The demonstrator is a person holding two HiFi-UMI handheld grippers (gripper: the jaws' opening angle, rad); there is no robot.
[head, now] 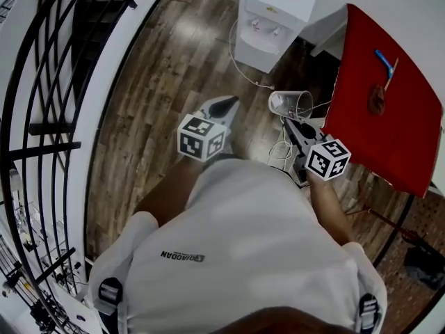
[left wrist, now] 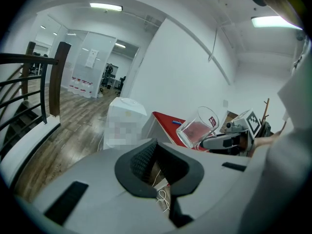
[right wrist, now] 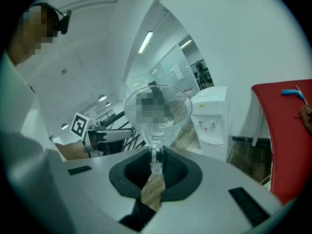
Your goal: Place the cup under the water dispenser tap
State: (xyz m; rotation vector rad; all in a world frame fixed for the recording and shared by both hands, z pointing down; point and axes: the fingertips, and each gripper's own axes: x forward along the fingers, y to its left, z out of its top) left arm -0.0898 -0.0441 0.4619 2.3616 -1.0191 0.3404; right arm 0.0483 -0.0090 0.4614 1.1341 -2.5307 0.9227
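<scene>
Between the pads of the right gripper (right wrist: pixel 156 165), the wall of a glass cup (right wrist: pixel 157 112) is being pinched. The jaws are standing only narrowly apart around the glass, and the cup is sticking out ahead of them, clear of the wooden floor (head: pixel 174 61). Seen from the head view, the cup (head: pixel 290 104) is hanging tilted just beyond the tips of that gripper (head: pixel 288 122). Ahead of both grippers and well apart from them, a white water dispenser (head: pixel 271 19) is standing on the floor, so the cup is sitting far short of its taps. Right of the right gripper, a red table (head: pixel 382 103) is standing close by. Left of it and about level with it, the left gripper (head: pixel 229 103) is pointing the same way. Its jaws are standing apart with nothing between them, and only floor and a white cord (left wrist: pixel 163 199) are showing through the gap. Further left of the left gripper, a black railing (head: pixel 42 127) is running alongside.
</scene>
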